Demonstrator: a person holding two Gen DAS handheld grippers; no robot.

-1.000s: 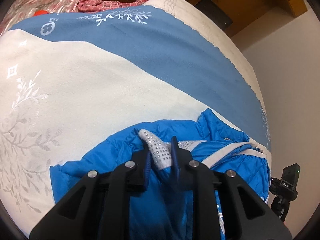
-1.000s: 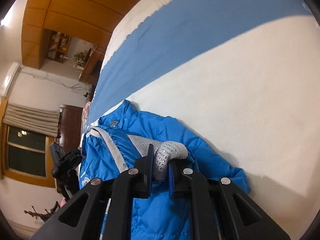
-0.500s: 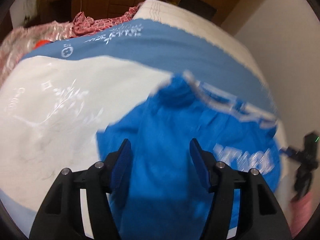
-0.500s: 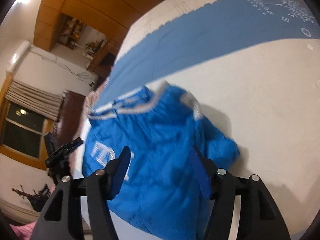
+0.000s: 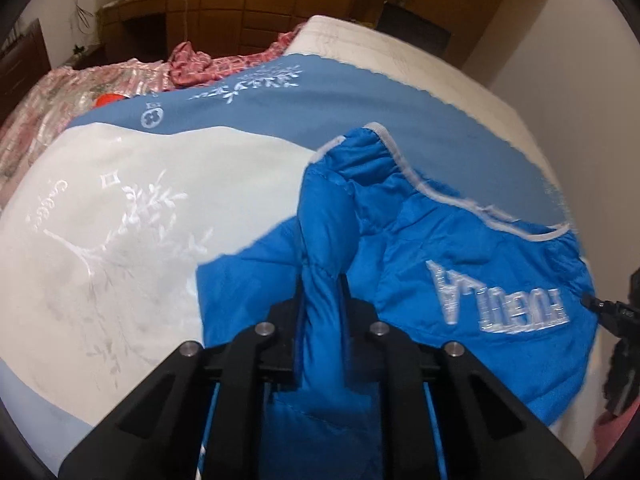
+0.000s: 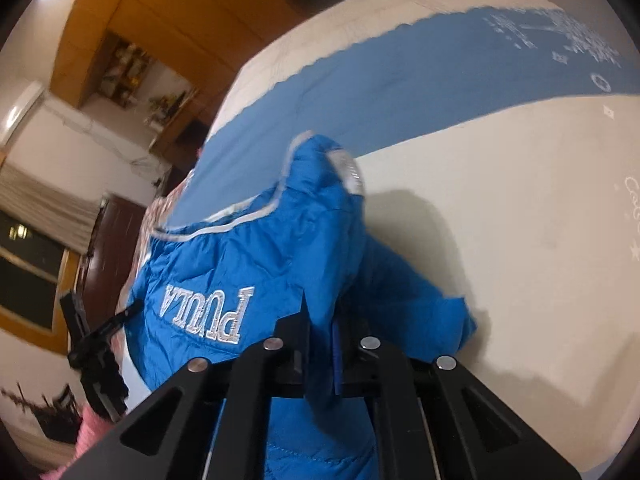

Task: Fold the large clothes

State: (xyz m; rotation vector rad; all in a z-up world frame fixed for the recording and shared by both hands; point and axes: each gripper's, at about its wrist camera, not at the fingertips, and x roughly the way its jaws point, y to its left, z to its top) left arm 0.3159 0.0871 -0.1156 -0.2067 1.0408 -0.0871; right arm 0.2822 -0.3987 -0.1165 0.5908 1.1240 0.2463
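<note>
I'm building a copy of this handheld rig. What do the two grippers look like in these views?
Both look alike. The left gripper has a matte black angular frame with triangular cut-outs and four round silver bolt heads across its linkage. The right gripper has the same black frame and silver bolts, and a blue pad shows on the inner face of one finger. No cables, markings or sleeves are visible.

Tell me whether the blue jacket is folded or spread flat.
Neither yet: the blue jacket is bunched, a ridge of it pinched up in each hand-held gripper, left and right, the rest crumpled on the bedspread.
</note>
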